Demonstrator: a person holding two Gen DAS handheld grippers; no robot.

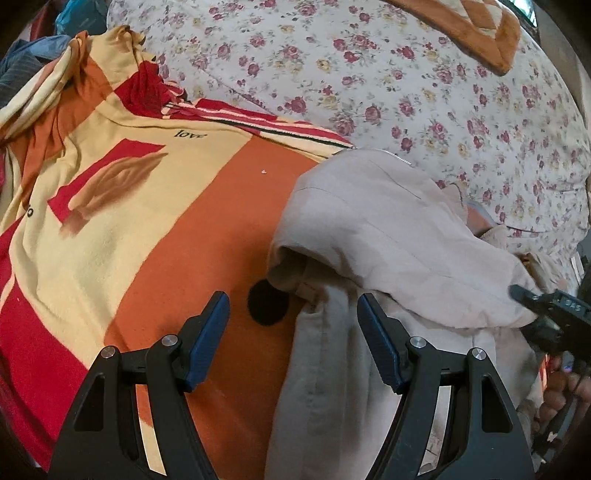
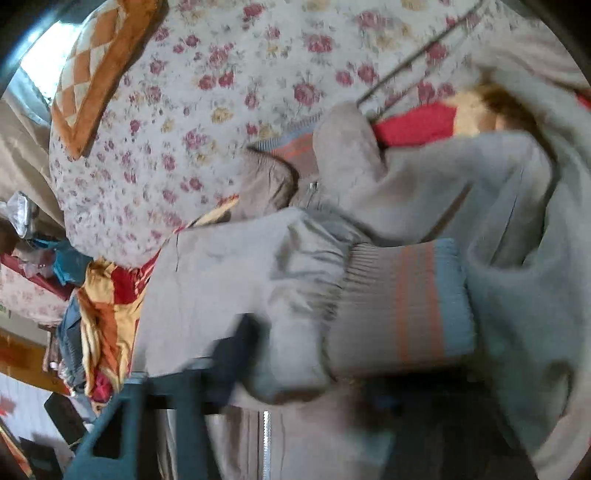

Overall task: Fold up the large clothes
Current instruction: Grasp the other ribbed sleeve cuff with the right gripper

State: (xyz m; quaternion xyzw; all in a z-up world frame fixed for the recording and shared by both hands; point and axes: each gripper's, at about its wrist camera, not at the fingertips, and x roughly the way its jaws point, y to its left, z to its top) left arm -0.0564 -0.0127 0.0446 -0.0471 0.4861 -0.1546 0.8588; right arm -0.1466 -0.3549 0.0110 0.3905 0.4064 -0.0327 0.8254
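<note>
A floral quilt (image 1: 424,92) covers the far side of the bed, with an orange-and-cream checked cushion (image 1: 476,29) at its far right corner, and nearer lies a blanket (image 1: 155,206) in broad orange, cream and red blocks. On that blanket, right of centre, sits the task's thing — a beige jacket (image 1: 376,221) with a zipper and a ribbed cuff (image 2: 399,306) striped orange and blue. By my reading the fold is only partly made: a sleeve or side panel is doubled over the body, yet the right wrist view shows the cloth bunched and lifted, so flattening and the remaining folds are left. The left gripper (image 1: 293,332) hovers over the jacket's near left edge, jaws wide and holding nothing. The right gripper (image 2: 295,369) is motion-blurred; its jaws appear closed on the sleeve by the cuff, though I cannot tell for certain. The only legible writing is "love" (image 1: 190,134) printed small on the blanket — other marks are too small to read.
</note>
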